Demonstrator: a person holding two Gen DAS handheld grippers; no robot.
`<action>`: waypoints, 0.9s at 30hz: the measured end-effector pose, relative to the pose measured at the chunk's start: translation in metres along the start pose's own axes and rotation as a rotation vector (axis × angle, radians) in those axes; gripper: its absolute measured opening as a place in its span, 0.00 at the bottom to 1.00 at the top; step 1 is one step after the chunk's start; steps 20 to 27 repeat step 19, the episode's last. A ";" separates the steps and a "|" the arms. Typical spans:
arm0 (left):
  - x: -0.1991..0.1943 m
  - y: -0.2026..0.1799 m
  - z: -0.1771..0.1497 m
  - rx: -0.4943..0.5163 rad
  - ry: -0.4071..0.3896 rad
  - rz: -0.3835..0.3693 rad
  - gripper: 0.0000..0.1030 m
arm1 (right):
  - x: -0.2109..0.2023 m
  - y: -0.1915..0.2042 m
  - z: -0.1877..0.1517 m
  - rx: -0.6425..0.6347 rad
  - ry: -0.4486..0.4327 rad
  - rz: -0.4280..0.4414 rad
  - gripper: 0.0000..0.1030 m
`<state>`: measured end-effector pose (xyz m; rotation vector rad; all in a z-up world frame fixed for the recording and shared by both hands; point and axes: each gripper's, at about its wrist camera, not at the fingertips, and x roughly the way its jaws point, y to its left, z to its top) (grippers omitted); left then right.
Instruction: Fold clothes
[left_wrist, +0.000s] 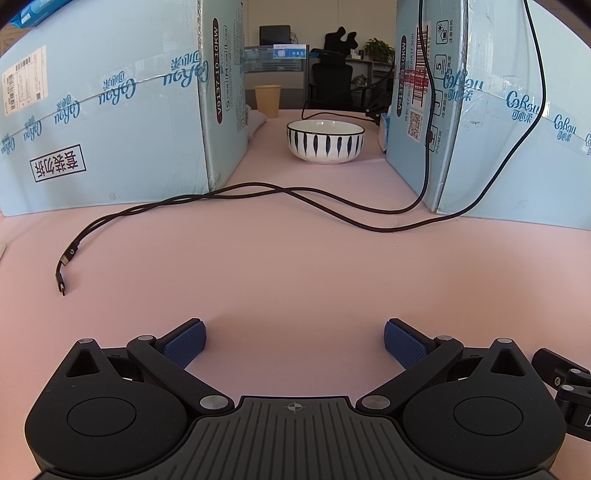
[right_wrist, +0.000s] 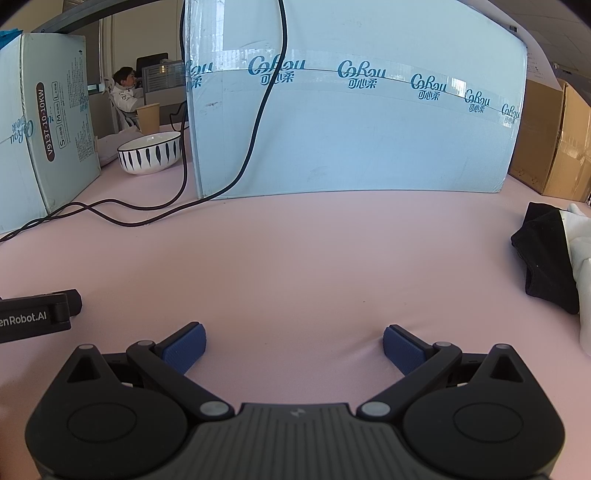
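so far both the left hand-held gripper (left_wrist: 294, 341) and right hand-held gripper (right_wrist: 294, 345) gape wide and empty; reaching for the black garment (right_wrist: 545, 254) at right edge may snag the cable (right_wrist: 110, 214).

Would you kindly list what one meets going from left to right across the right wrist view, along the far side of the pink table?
Left blue box → striped bowl → big blue box → brown cardboard box → black garment, lying nearer on the table's right edge.
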<state>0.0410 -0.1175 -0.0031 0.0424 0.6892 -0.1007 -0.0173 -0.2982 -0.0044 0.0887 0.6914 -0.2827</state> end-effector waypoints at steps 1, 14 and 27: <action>0.000 0.000 0.000 0.001 0.000 0.001 1.00 | 0.000 0.000 0.000 0.000 0.000 0.000 1.00; 0.000 0.001 0.000 0.004 0.000 0.003 1.00 | 0.000 0.004 0.000 -0.021 -0.006 -0.016 1.00; 0.000 -0.003 0.000 0.006 0.000 0.005 1.00 | 0.000 0.004 0.000 -0.026 -0.007 -0.019 1.00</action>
